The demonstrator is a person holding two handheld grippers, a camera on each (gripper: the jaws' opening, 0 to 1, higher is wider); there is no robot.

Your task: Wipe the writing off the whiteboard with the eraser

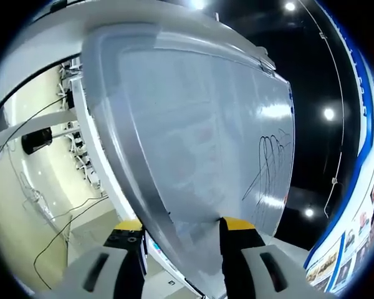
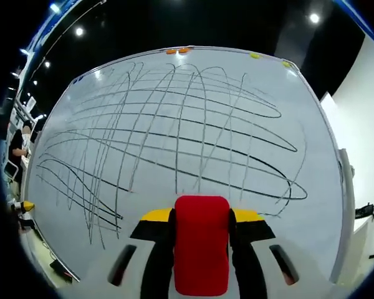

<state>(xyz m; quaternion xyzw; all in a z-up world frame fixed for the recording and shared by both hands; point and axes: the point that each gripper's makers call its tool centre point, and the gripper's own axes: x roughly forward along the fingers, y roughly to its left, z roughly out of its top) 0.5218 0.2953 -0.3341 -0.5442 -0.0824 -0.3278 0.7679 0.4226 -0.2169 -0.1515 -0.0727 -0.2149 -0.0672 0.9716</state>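
The whiteboard (image 2: 311, 205) faces me in the right gripper view, covered with looping black scribbles (image 2: 174, 137). My right gripper (image 2: 201, 217) is shut on a red eraser (image 2: 201, 243), held just in front of the board's lower middle. The left gripper (image 2: 23, 205) shows as a small yellow tip at the board's left edge. In the left gripper view the whiteboard (image 1: 199, 137) runs away edge-on, with scribbles (image 1: 271, 162) on its far part. My left gripper (image 1: 182, 233) has the board's grey frame (image 1: 143, 193) between its jaws.
Small orange magnets (image 2: 177, 50) and a yellow magnet (image 2: 255, 55) sit on the board's top edge. A person (image 2: 17, 146) stands beyond the board's left side. Cables (image 1: 56, 218) trail over the pale floor. A white wall (image 2: 368, 112) stands to the right.
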